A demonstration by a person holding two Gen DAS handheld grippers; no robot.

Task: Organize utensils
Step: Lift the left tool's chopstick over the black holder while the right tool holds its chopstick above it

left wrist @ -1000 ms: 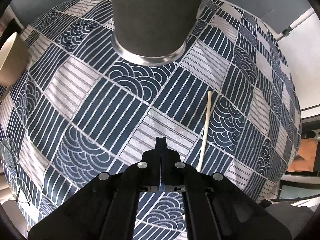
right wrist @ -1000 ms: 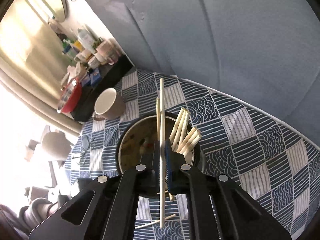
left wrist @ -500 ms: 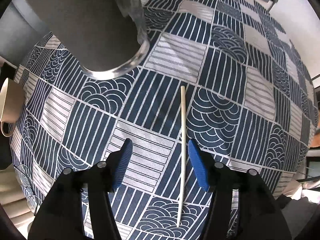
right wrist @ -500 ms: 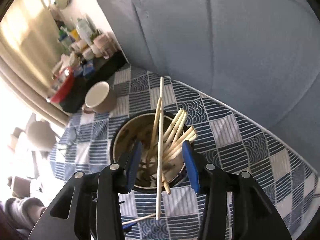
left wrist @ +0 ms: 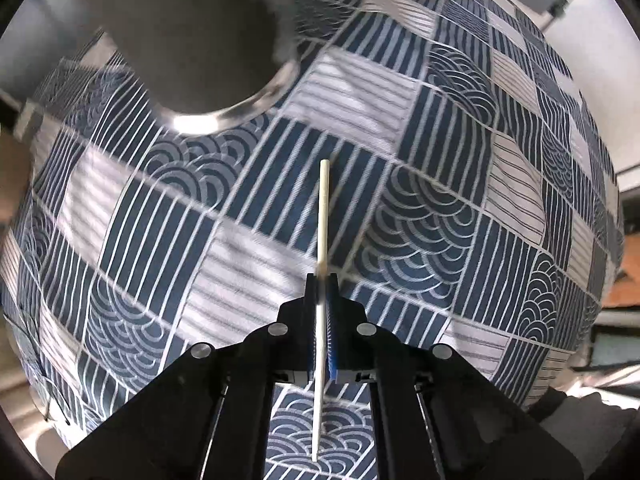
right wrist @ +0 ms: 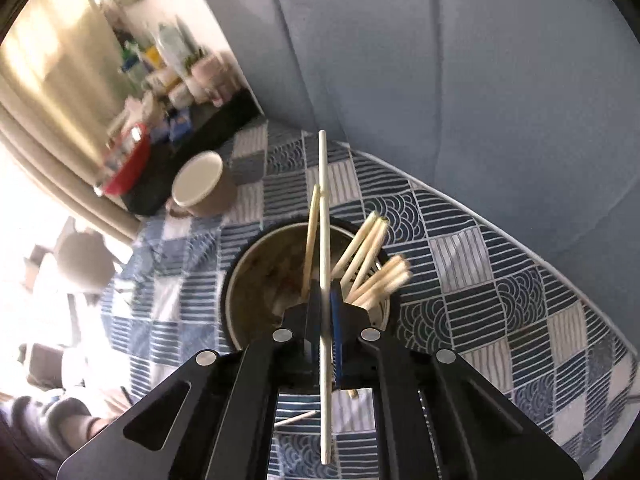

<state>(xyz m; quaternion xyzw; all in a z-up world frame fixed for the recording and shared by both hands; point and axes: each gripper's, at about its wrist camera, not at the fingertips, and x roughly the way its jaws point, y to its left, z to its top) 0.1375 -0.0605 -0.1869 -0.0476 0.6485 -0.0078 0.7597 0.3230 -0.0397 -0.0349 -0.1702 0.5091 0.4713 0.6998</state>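
In the left wrist view my left gripper (left wrist: 322,280) points straight down at the patterned cloth, shut on a white chopstick (left wrist: 323,208) that runs lengthwise between its pads. The grey utensil holder (left wrist: 192,40) stands at the upper left, apart from the gripper. In the right wrist view my right gripper (right wrist: 326,290) is shut on another white chopstick (right wrist: 322,168), which sticks out far ahead of the fingers, over the holder's mouth (right wrist: 260,276). Several wooden chopsticks (right wrist: 372,264) lean inside the holder. One more chopstick (right wrist: 296,419) lies on the cloth below it.
A blue-and-white tablecloth (left wrist: 440,220) covers the table. A brown mug (right wrist: 200,188) stands behind the holder to the left. A dark shelf with bottles and a red bowl (right wrist: 128,160) is beyond it. A blue-grey cushion (right wrist: 480,100) borders the table's far edge.
Both grippers opened half a second ago and have shut again. The left one shifted over the chopstick on the cloth and closed on it. The right one re-closed on its chopstick.
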